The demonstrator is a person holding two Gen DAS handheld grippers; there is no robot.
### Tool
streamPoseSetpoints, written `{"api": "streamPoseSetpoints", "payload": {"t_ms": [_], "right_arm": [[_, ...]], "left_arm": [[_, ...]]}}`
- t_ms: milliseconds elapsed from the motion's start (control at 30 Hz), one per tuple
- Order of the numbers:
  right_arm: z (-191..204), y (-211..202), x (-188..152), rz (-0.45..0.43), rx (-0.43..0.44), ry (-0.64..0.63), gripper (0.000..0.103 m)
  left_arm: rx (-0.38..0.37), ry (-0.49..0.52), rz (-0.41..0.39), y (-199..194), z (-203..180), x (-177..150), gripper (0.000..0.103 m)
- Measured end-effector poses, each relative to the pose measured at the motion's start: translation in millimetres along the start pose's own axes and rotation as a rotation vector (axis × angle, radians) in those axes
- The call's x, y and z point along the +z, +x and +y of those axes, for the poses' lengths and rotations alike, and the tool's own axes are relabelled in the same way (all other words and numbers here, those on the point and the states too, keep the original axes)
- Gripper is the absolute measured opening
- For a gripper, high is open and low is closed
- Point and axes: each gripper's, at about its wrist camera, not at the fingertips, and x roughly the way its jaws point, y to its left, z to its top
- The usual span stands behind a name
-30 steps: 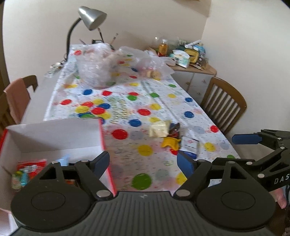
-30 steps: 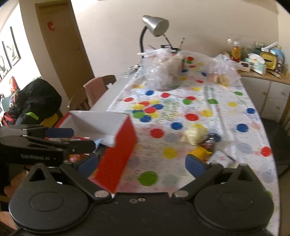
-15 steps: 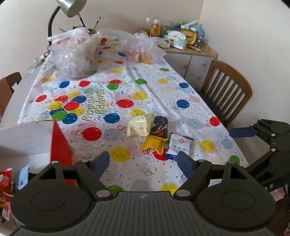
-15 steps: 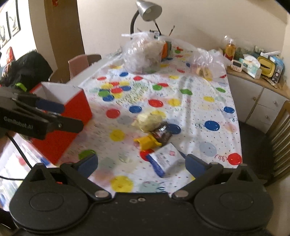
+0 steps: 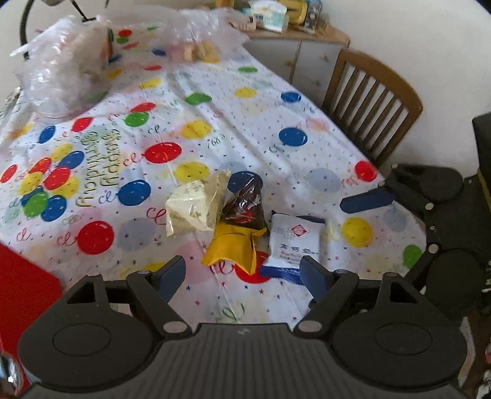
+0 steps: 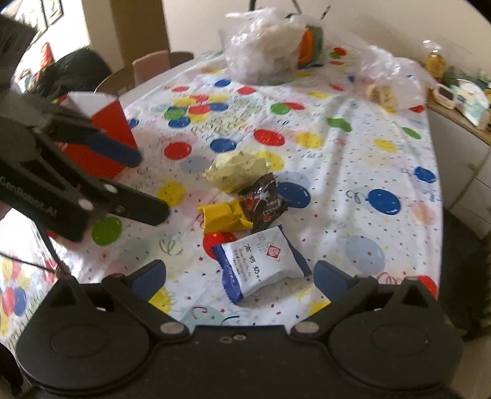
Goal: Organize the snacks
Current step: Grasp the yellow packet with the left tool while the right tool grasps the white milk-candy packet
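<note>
Several snack packets lie in a heap on the balloon-print tablecloth: a pale yellow packet, a dark brown one, a yellow one and a white-and-blue packet. My left gripper hangs open just short of the yellow packet, nothing between its fingers. My right gripper is open too, low over the white-and-blue packet. A red box stands at the left.
Two clear plastic bags with goods sit at the table's far end. A wooden chair stands by the right edge, another chair on the left. A cluttered sideboard lines the back wall.
Both grippers have come down and forward toward the heap of packets, which now looks much larger. The red box has slid out to the left edge of the left wrist view.
</note>
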Motion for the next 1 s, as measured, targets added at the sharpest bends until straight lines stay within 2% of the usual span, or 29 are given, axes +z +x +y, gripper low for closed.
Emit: {"api": "streamPoseSetpoints", "payload": {"t_ms": [400, 533, 600, 667, 833, 1000], "right_arm": [[-13.1, 39.3, 6.5, 0.054, 0.073, -0.107, 0.103], [-15.1, 47.8, 6.5, 0.06, 0.084, -0.121, 0.102], [-18.1, 50.6, 6.6, 0.061, 0.093, -0.109, 0.102], [-19.5, 52.2, 6.9, 0.06, 0.097, -0.103, 0.102], [-18.3, 56.4, 6.6, 0.065, 0.096, -0.122, 0.099], [-17.6, 61.0, 6.8, 0.079, 0.078, -0.128, 0.09]], "left_arm": [[-0.015, -0.004, 0.119, 58.9, 5.3, 23.8, 0.08], [-0.034, -0.036, 0.145, 69.1, 13.4, 27.5, 0.079], [-0.037, -0.049, 0.157, 72.2, 16.9, 27.4, 0.072], [-0.049, -0.061, 0.159, 73.9, 19.9, 27.2, 0.071], [-0.019, -0.018, 0.156, 74.7, 15.9, 27.4, 0.061], [0.009, 0.003, 0.151, 73.7, 14.8, 27.0, 0.048]]}}
